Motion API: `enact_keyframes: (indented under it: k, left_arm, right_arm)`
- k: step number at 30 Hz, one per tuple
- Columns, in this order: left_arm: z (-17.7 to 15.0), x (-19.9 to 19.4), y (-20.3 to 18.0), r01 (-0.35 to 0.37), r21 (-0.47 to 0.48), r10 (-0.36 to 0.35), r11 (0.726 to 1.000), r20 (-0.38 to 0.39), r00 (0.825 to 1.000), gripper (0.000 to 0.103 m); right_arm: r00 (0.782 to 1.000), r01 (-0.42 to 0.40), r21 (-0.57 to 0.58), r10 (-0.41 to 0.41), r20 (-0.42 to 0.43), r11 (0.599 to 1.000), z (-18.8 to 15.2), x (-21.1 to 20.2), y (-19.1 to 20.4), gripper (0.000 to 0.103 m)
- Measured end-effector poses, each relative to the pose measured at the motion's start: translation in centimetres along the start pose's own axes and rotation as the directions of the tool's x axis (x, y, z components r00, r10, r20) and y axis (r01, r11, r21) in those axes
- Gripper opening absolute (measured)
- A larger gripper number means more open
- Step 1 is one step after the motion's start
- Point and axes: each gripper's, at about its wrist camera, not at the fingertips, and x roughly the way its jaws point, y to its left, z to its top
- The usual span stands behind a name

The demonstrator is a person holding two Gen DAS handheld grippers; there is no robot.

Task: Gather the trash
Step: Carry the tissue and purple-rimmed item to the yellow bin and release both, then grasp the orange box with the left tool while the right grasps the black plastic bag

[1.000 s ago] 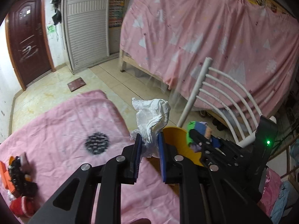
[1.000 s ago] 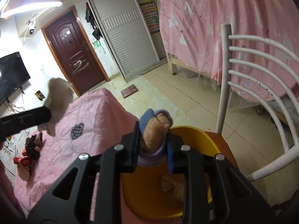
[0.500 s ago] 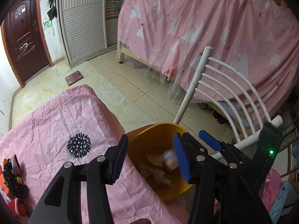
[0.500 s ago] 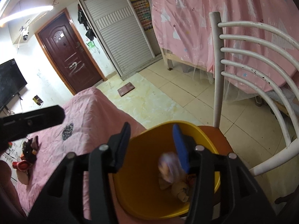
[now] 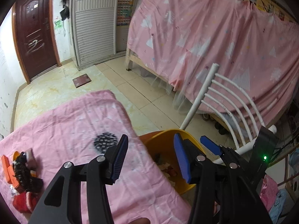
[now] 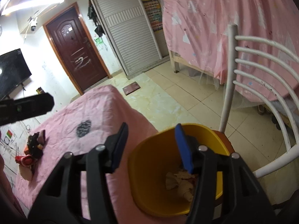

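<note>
Now trash [image 6: 180, 183] in bin [image 6: 149, 160] below open jaws

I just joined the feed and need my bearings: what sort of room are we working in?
Most likely a lived-in bedroom or small one-room flat: a wooden bed frame curtained with pink sheets, a wall-mounted TV, and a brown entry door.

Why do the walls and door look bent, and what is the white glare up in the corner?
Left wrist view: a fisheye lens bows the door and darkens the corners; light is dim and even, sharp throughout. Right wrist view: same bending, seen in the chair; the glare is a ceiling lamp, blown out white; trash in the yellow bin looks soft.
</note>
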Motion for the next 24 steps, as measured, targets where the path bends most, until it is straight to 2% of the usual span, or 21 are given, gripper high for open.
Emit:
enact_keyframes:
  k: [6, 12, 20, 24]
  left_arm:
    - [-0.7, -3.0, 4.2, -0.04, -0.052, 0.042, 0.998, 0.041, 0.998, 0.044]
    - [-1.5, -6.3, 10.6, -0.119, -0.141, 0.131, 0.983, 0.08, 0.988, 0.047]
    - [-2.4, -9.6, 18.6, -0.208, -0.246, 0.234, 0.947, 0.081, 0.969, 0.049]
    - [-2.9, -10.4, 22.9, -0.261, -0.303, 0.291, 0.916, 0.057, 0.955, 0.049]
  right_arm:
    - [0.999, -0.038, -0.07, 0.037, -0.014, 0.997, 0.1, -0.1, 4.5, 0.054]
    - [0.995, -0.095, -0.149, 0.09, -0.042, 0.984, -0.2, 0.6, 10.2, 0.054]
    - [0.981, -0.185, -0.234, 0.164, -0.105, 0.955, -1.3, 1.7, 17.5, 0.055]
    - [0.972, -0.22, -0.271, 0.188, -0.14, 0.937, -2.3, 2.2, 20.5, 0.055]
